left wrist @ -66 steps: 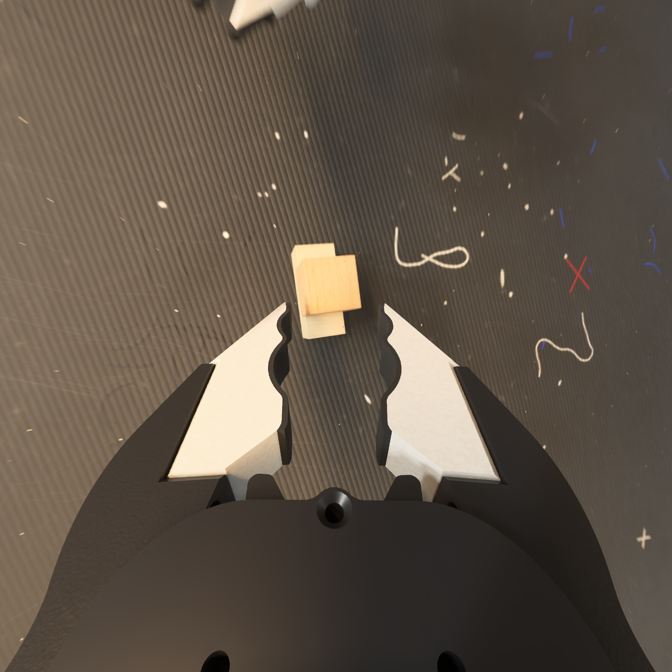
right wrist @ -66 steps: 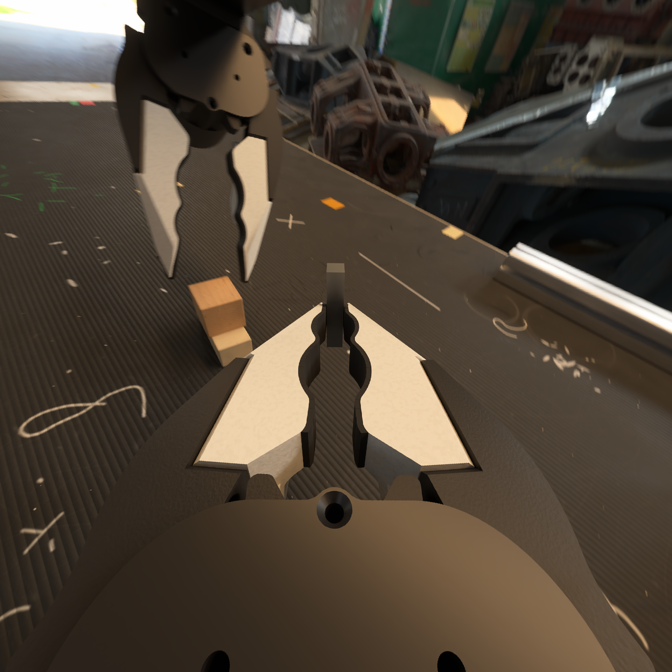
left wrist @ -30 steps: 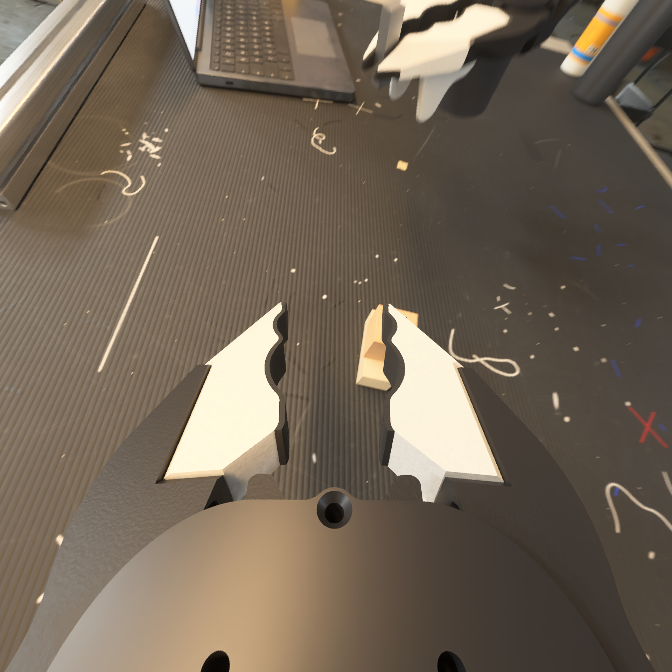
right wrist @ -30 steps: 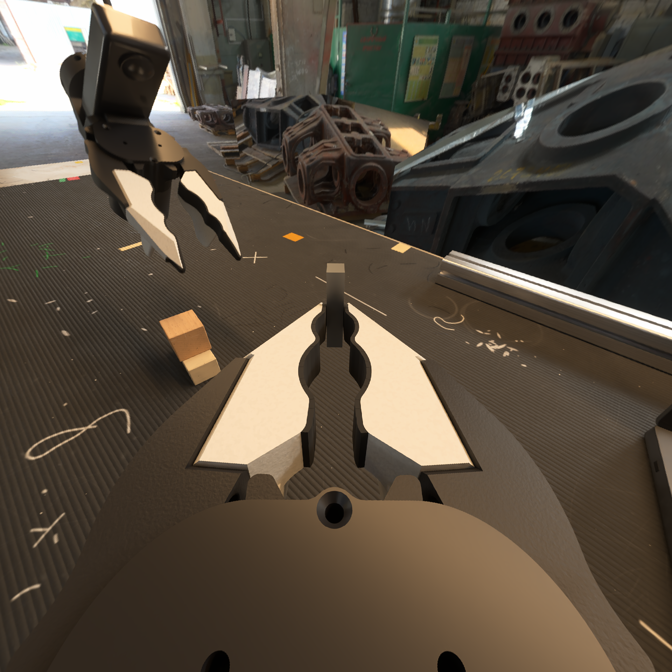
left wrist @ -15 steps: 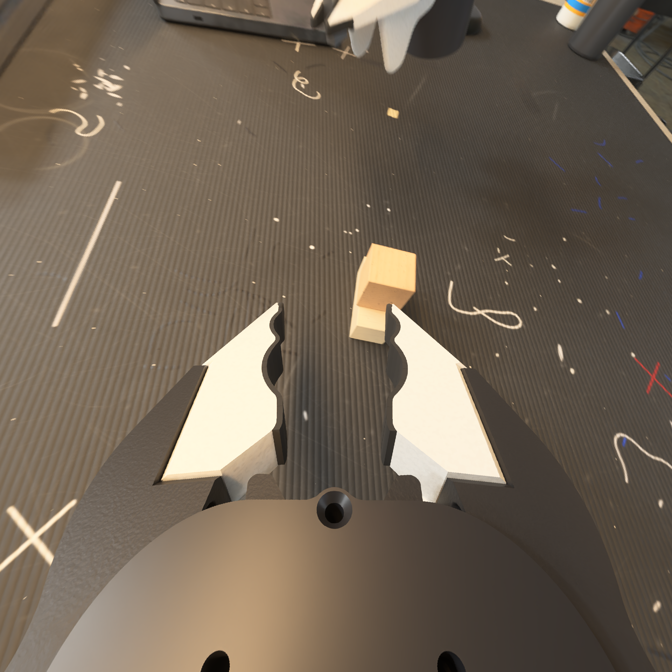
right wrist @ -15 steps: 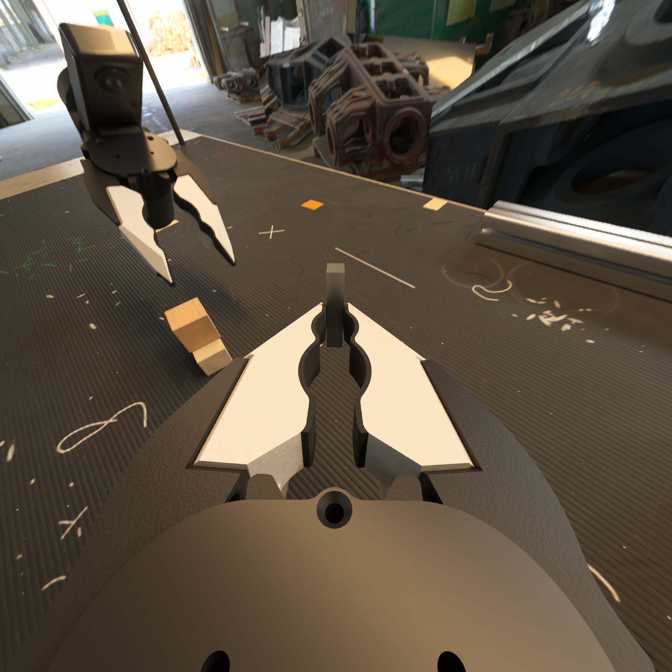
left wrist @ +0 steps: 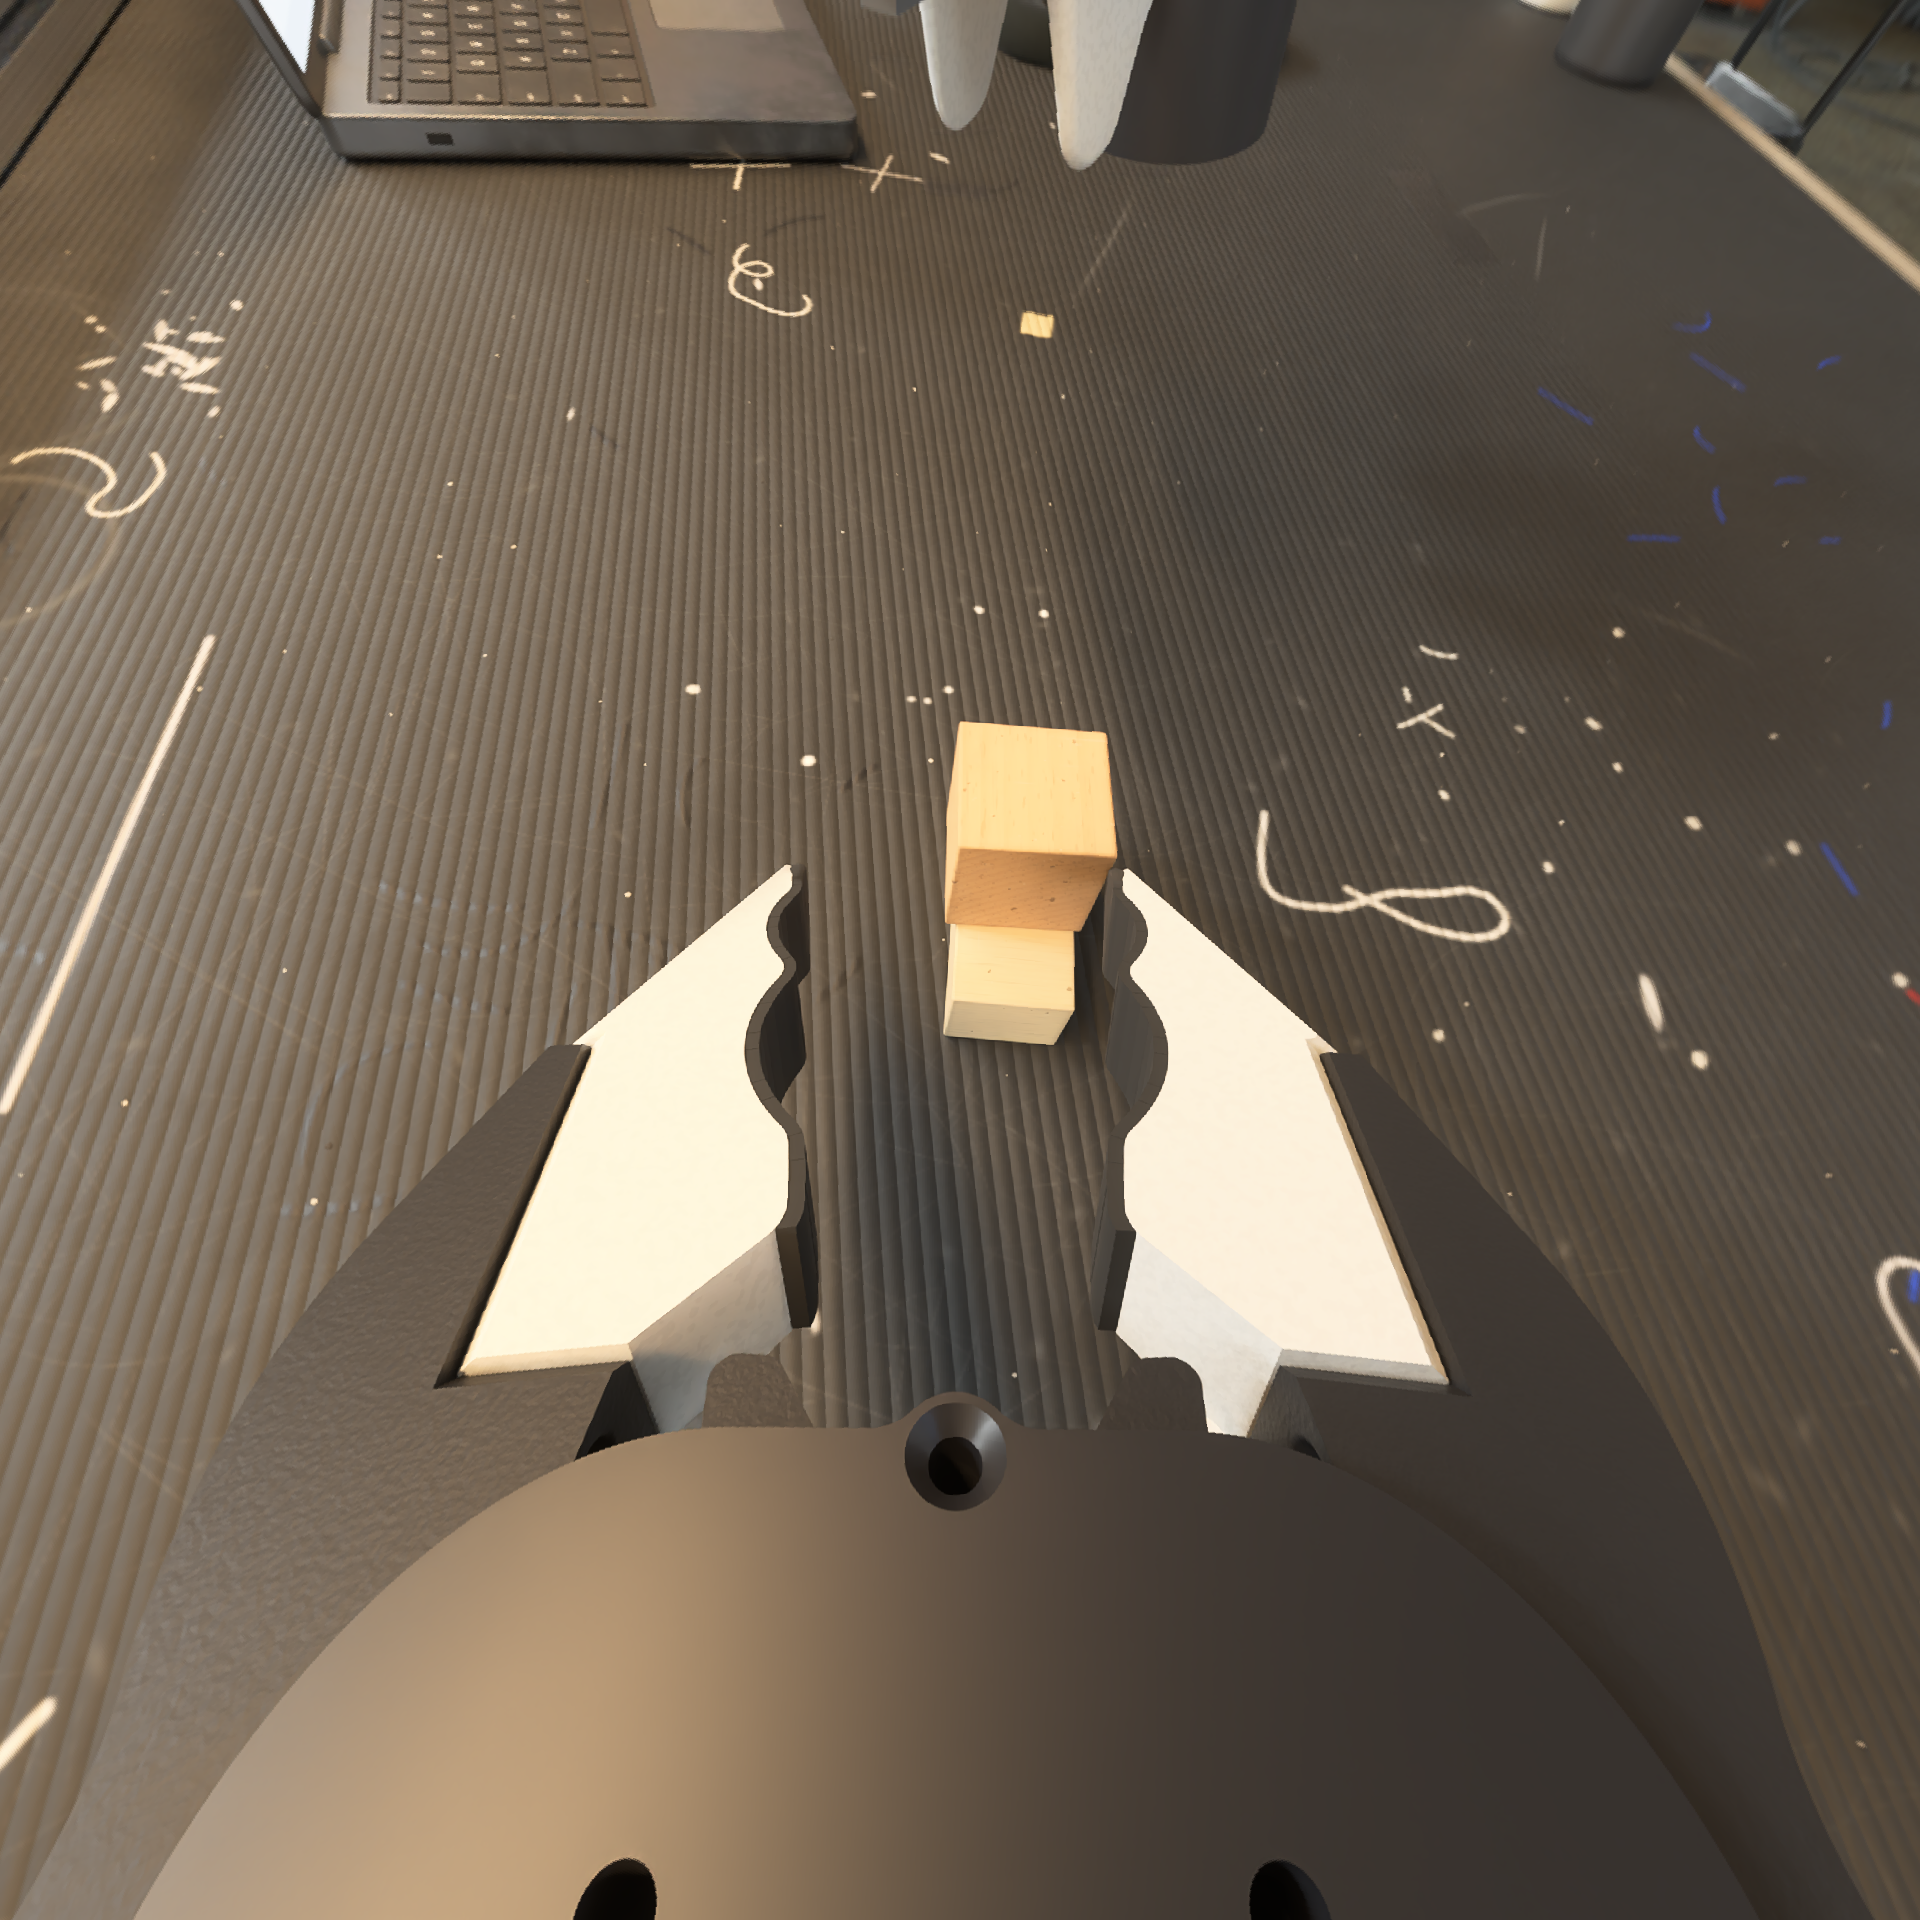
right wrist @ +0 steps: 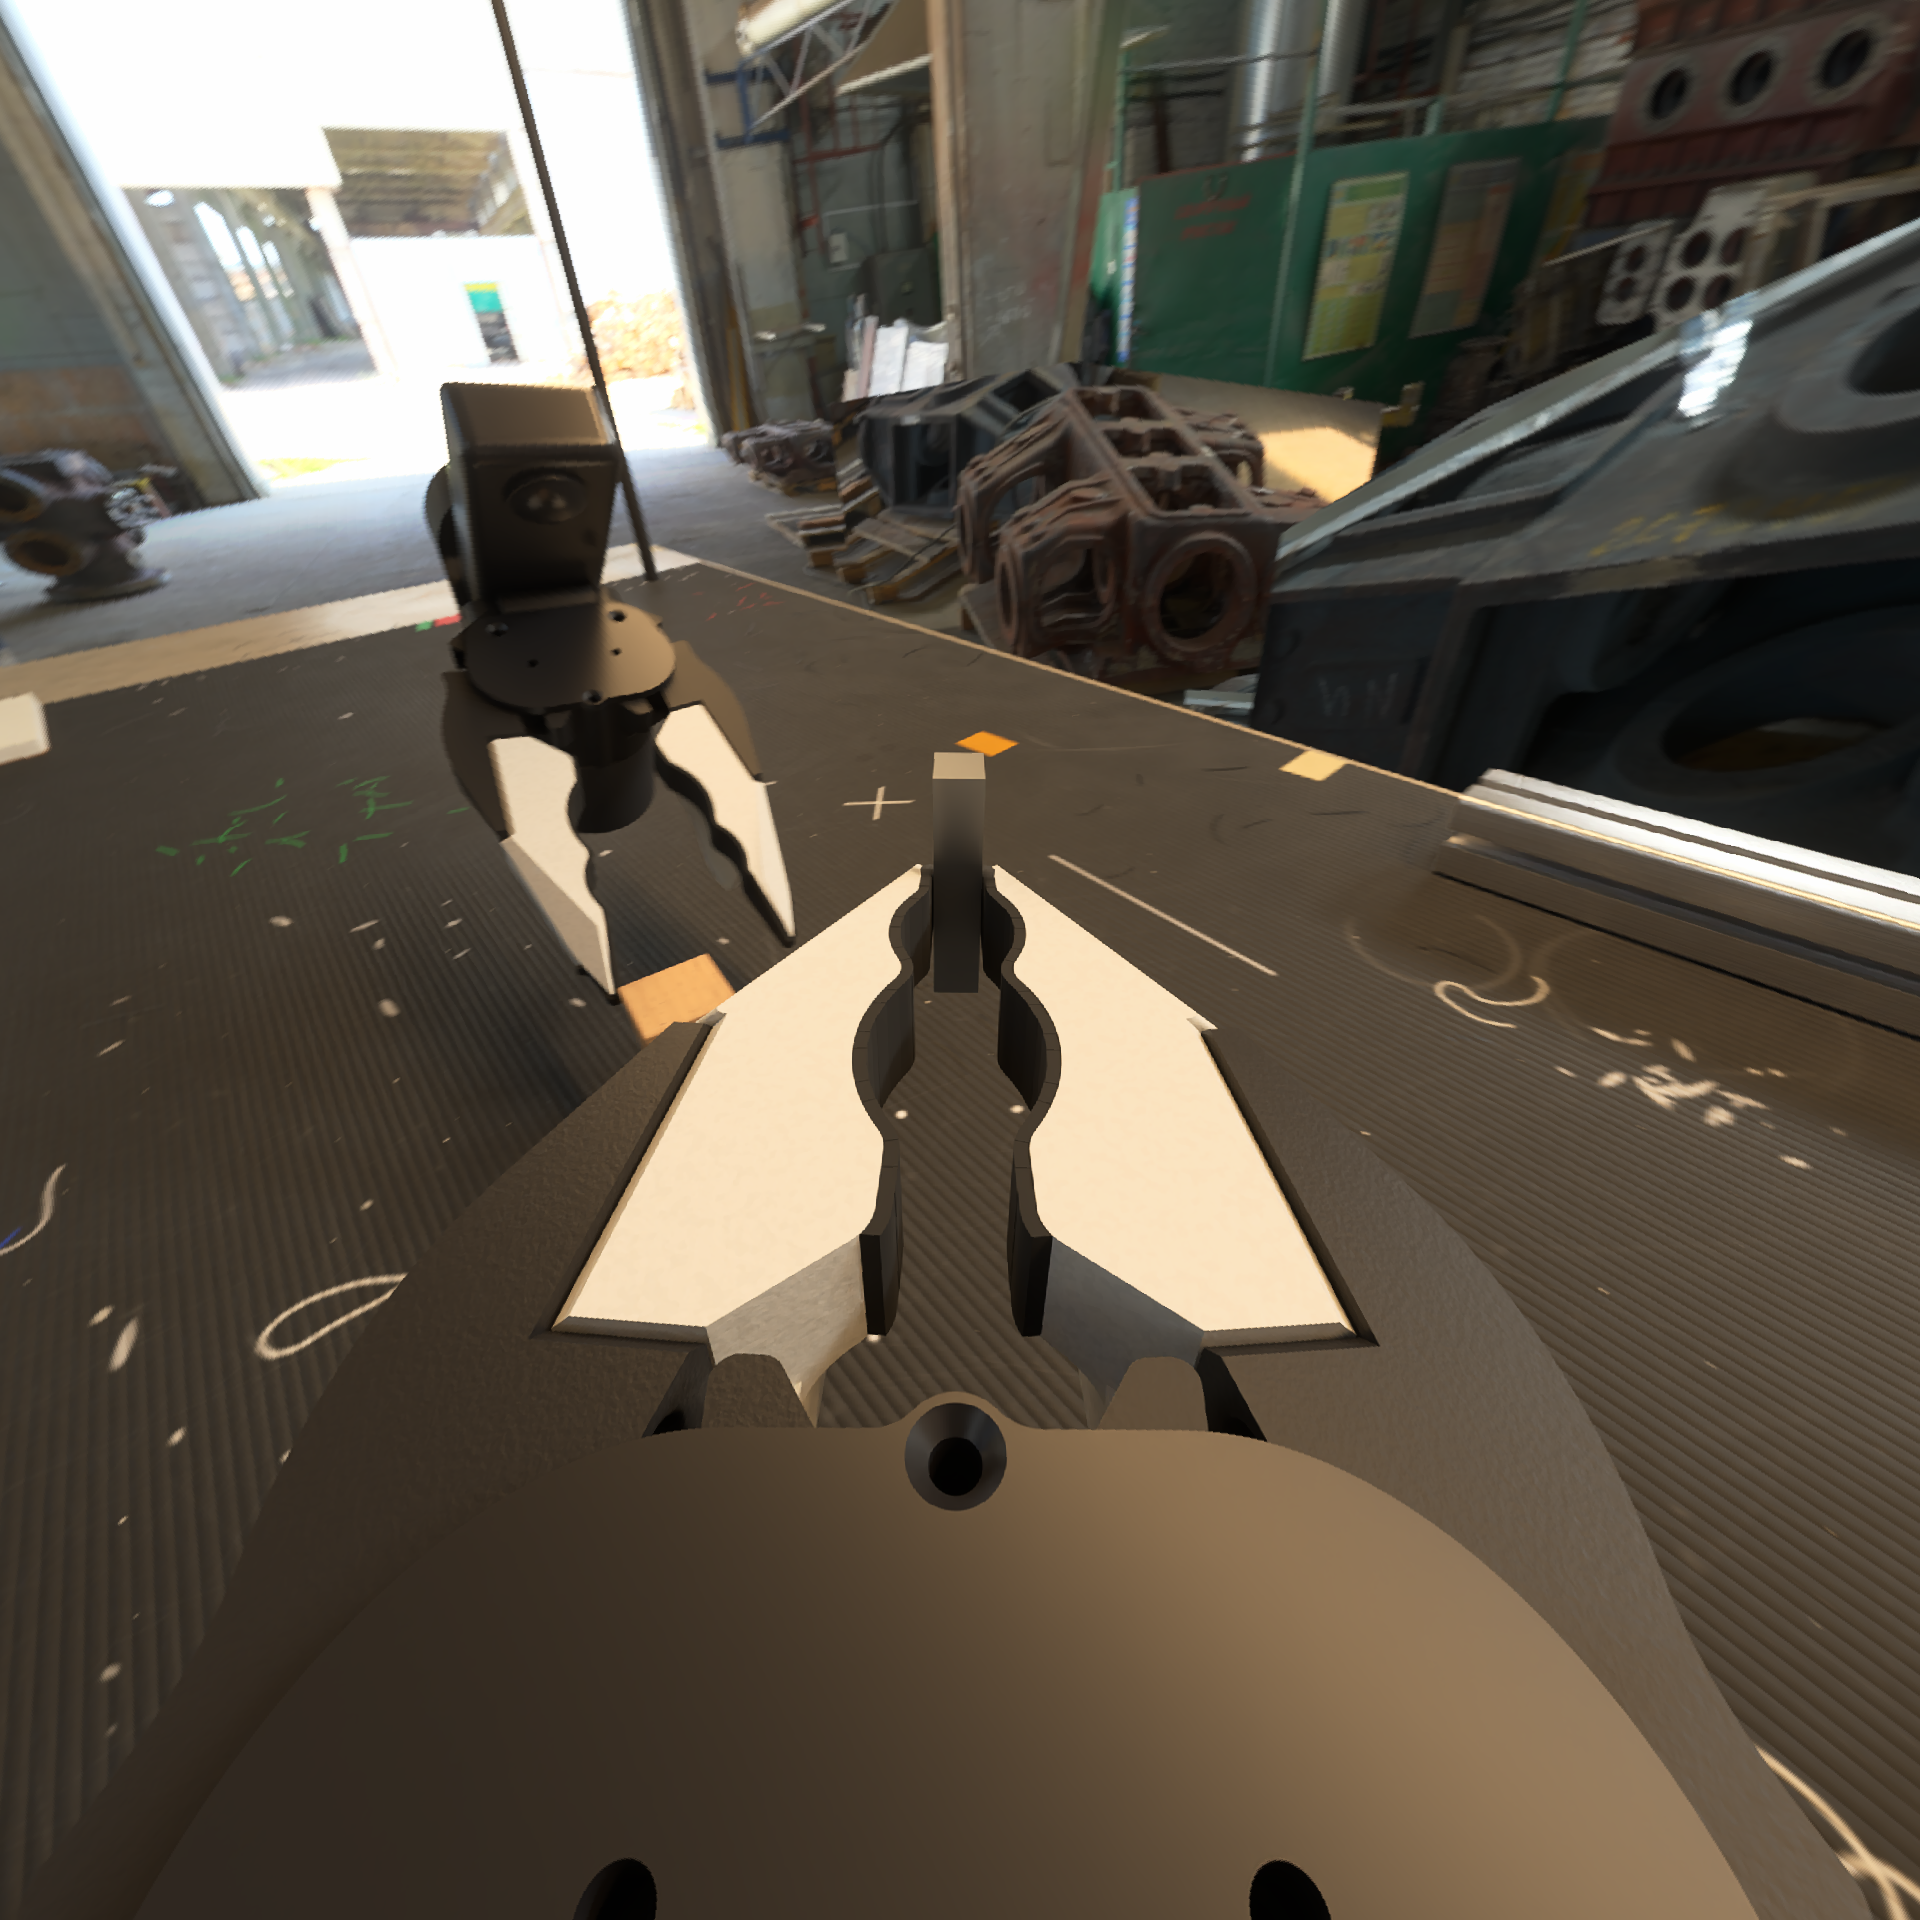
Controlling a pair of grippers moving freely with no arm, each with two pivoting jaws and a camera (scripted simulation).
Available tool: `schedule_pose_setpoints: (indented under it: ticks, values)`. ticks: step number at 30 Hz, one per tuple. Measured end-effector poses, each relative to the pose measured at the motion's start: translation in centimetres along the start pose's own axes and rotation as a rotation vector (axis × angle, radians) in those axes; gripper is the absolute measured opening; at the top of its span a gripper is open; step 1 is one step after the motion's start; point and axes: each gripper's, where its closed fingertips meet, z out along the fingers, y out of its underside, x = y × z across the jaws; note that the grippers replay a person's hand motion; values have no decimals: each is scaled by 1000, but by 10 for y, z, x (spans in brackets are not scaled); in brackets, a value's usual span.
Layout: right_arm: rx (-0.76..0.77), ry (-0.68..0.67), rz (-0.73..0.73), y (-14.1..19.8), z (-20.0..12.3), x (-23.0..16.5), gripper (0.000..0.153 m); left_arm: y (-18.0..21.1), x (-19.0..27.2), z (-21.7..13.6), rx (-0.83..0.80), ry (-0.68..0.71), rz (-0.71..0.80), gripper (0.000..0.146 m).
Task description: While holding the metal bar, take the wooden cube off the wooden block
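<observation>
A tan wooden cube point(left wrist: 1029, 826) sits on a smaller, paler wooden block point(left wrist: 1008, 982) on the dark ribbed mat. My left gripper point(left wrist: 954, 878) is open, low over the mat. The stack stands between its fingertips, close to the right finger point(left wrist: 1226, 1091). My right gripper point(right wrist: 957, 871) is shut on a short grey metal bar point(right wrist: 956, 831), held upright above the mat. In the right wrist view the left gripper point(right wrist: 694, 958) straddles the cube point(right wrist: 673, 992); the block is hidden there. The right gripper's fingers point(left wrist: 966, 73) show at the top of the left wrist view.
An open laptop point(left wrist: 582, 73) lies at the far side with a dark cylinder point(left wrist: 1184, 104) beside it. An aluminium rail point(right wrist: 1683, 862) runs along the mat's edge. A small wood chip point(left wrist: 1036, 325) lies beyond the stack. Chalk marks cover the mat.
My left gripper has shifted right and forward, so the stack now stands between its open fingertips instead of outside the right finger. The right gripper has turned, still gripping the bar.
</observation>
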Motion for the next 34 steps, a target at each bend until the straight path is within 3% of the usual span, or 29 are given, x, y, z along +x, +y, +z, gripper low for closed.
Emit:
schedule_pose_setpoints:
  ticks: [6,10,17,23,34]
  values:
    - [-34,-108,-103,4,9,-33,8,0,12,7,-31,32,67,68]
    - [-29,-83,-171,-1,5,-34,8,5,16,18,-99,58,86,50]
    - [127,39,-128,-34,-33,-3,8,1,15,25,-50,4,86,35]
    - [275,106,-24,-57,-66,20,8,3,15,17,-29,50,-66,34]
    - [95,42,-120,-31,-39,3,8,-8,20,6,57,132,-217,34]
